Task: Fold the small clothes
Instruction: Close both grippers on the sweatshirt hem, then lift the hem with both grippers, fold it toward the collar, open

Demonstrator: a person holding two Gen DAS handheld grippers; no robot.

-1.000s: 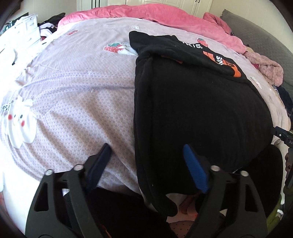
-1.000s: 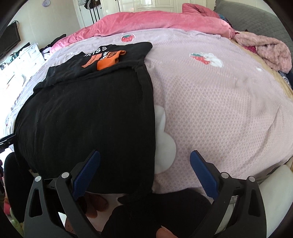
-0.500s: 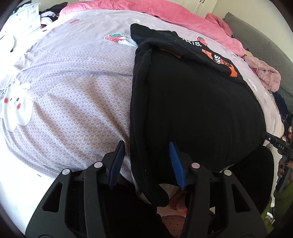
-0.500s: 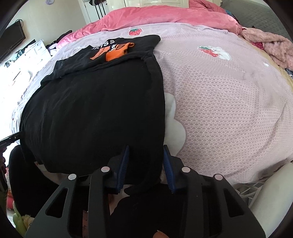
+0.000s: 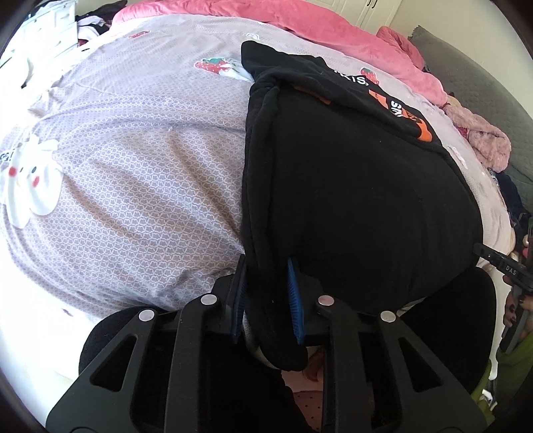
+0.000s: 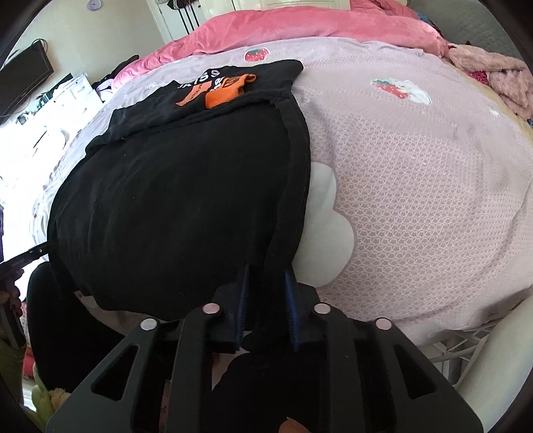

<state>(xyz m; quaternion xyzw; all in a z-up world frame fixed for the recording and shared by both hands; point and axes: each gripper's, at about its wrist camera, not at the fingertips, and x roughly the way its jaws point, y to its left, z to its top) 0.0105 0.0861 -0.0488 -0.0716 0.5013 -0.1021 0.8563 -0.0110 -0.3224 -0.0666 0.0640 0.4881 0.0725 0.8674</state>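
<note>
Garment = black soft knit top (image 5: 359, 200), spread flat on bed w/ lilac honeycomb-pattern bedspread (image 5: 143, 186); near hem hangs over bed edge toward the person.

Handling (judgement): light, limp, no stiffness. Will drape and sag from any grip pt, so both near corners need lifting together to keep the hem straight. Knit looks grippy, not slippery; not fragile. Thick rolled side seams give best purchase, better than the single flat layer mid-panel.

Left gripper (image 5: 266, 299): jaws have just been closing, now nearly together w/ the top's left side seam/corner between blue pads; pads press on cloth. Loose corner tail hangs below the jaws.

Right gripper (image 6: 266, 303): jaws have just been closing too; now narrow, clamped on the right side seam at near corner, a fold of black cloth between pads.

Mid: body of top lies smooth betw. the two grips, no big wrinkles.

Far: upper part w/ orange-and-white print (image 6: 216, 90) already looks turned over onto itself. Beyond it pink fleece blanket (image 6: 299, 26), well apart from top.
</note>
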